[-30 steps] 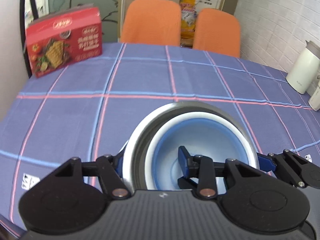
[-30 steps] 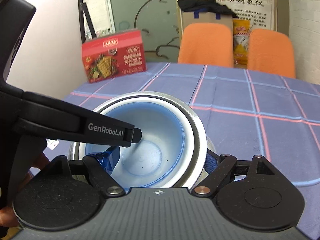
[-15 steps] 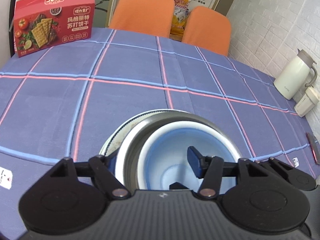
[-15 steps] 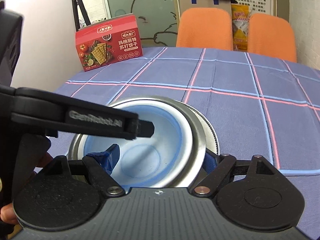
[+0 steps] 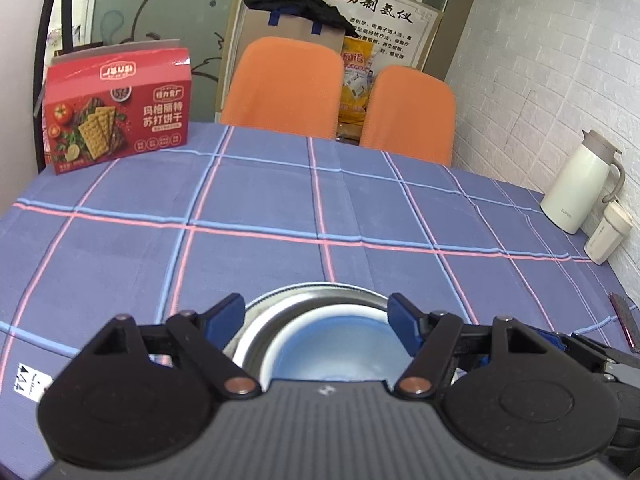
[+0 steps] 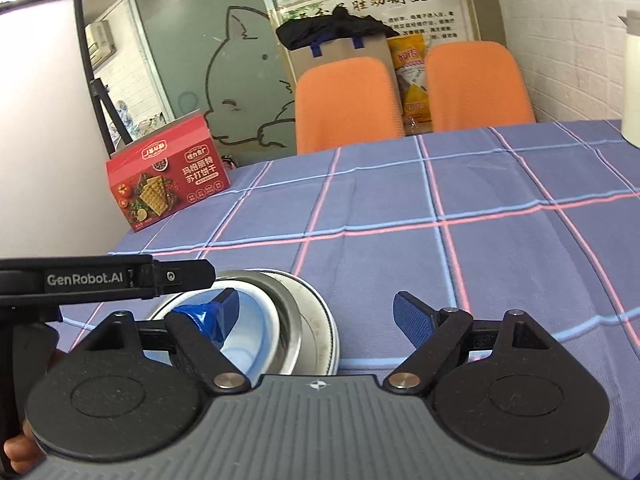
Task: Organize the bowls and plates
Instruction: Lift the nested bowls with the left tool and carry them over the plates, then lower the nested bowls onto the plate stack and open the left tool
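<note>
Office break room, checked tablecloth [image 5: 320, 200], orange chairs [image 5: 282, 86], wall poster [image 5: 360, 8]

I count two nested bowls at six o'clock: one steel bowl [image 5: 256, 332] holding one blue bowl [image 5: 332, 344]. Two orange chairs [image 5: 284, 84] at twelve o'clock, one red cracker box [image 5: 116, 116] at ten, one white jug [image 5: 580, 188] and one small cup [image 5: 608, 234] at three.

"GenRobot.AI" stands in white on the black left gripper [image 6: 172, 276] arm at nine o'clock; "SUPOR" marks the cream thermal jug [image 5: 578, 188].
</note>
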Action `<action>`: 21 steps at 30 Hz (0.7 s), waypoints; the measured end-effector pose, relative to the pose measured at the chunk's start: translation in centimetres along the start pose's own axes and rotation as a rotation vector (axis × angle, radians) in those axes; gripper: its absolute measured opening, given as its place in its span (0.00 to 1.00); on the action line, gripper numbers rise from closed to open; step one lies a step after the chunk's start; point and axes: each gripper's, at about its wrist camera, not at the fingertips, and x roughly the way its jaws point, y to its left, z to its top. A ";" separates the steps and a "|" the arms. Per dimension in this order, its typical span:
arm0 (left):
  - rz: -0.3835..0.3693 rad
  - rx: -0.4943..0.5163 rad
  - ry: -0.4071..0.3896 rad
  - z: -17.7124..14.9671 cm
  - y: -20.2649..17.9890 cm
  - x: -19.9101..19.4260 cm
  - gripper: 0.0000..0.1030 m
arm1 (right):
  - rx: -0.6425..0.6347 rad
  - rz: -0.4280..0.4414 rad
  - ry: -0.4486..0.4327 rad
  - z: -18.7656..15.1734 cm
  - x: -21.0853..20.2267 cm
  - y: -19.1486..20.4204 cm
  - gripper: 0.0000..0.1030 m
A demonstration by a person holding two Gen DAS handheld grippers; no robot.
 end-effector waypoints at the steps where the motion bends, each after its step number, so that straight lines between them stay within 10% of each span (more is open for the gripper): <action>1: -0.007 0.002 0.000 -0.2 -0.3 -0.1 0.68 | 0.007 0.001 -0.002 -0.1 -0.2 -0.1 0.69; 21: 0.067 0.077 -0.095 -4.4 -3.8 -6.0 0.69 | 0.026 0.017 -0.060 -3.3 -5.8 -0.8 0.69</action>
